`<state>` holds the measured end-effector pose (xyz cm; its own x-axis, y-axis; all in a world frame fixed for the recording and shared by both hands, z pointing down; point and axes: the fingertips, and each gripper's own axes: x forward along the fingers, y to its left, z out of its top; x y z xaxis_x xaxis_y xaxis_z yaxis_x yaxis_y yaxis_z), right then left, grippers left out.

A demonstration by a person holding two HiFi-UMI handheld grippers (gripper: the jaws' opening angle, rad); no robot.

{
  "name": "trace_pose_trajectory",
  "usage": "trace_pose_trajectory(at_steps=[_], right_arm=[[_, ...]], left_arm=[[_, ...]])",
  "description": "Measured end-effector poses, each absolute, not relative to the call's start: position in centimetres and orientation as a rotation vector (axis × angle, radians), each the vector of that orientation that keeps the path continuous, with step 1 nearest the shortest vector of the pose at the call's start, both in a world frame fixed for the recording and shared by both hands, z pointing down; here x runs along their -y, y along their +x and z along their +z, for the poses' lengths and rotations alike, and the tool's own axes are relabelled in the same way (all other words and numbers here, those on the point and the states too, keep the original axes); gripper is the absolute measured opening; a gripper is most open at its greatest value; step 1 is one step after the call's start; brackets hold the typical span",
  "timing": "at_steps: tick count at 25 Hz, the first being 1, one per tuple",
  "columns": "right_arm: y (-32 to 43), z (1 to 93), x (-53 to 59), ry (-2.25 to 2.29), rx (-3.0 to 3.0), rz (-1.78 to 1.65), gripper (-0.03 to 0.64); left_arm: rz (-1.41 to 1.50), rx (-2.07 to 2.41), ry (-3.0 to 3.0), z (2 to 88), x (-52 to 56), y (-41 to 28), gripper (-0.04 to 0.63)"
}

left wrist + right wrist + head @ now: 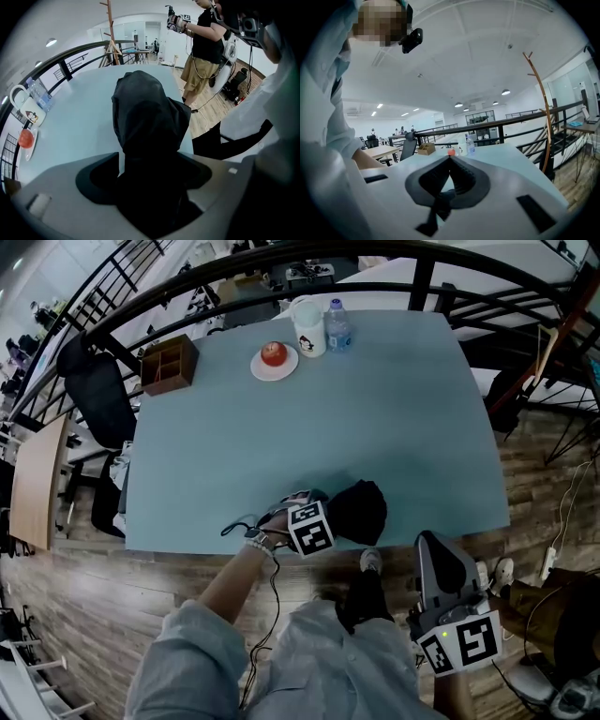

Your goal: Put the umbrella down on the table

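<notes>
Black umbrella (pixel 361 512) is lying at the near edge of the blue table (pixel 394 409). Left gripper (pixel 328 510) is standing wide apart around it, seemingly not pressing. Right gripper (pixel 450 159) is sitting closed and empty, off the table.

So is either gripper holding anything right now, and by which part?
Nothing, it seems. The black umbrella lies on the table between the left gripper's open jaws, with table showing beside it. The right gripper is shut on nothing.
</notes>
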<state>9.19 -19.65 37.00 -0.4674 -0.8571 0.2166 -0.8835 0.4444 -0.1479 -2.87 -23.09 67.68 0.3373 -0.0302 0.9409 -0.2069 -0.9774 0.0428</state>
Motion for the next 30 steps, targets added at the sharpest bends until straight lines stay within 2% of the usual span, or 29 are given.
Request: trace_pose_trajectory(at_steps=[11,18,30], right_arm=[[8.4,36.8,19.1,1.532,2.588,0.358,-0.008],[7.8,36.5,19.2,1.508,2.605,0.345,-0.008],[6.2,36.4,18.8,1.494,2.620,0.324,-0.008]], left_arm=[[1.615,0.332,2.570,65.3,23.5,-2.5,0.335],[1.389,0.416,2.592,62.3,23.6,-1.8,0.329],[1.231,0.597,2.713,59.6,23.4,-2.5,0.025]])
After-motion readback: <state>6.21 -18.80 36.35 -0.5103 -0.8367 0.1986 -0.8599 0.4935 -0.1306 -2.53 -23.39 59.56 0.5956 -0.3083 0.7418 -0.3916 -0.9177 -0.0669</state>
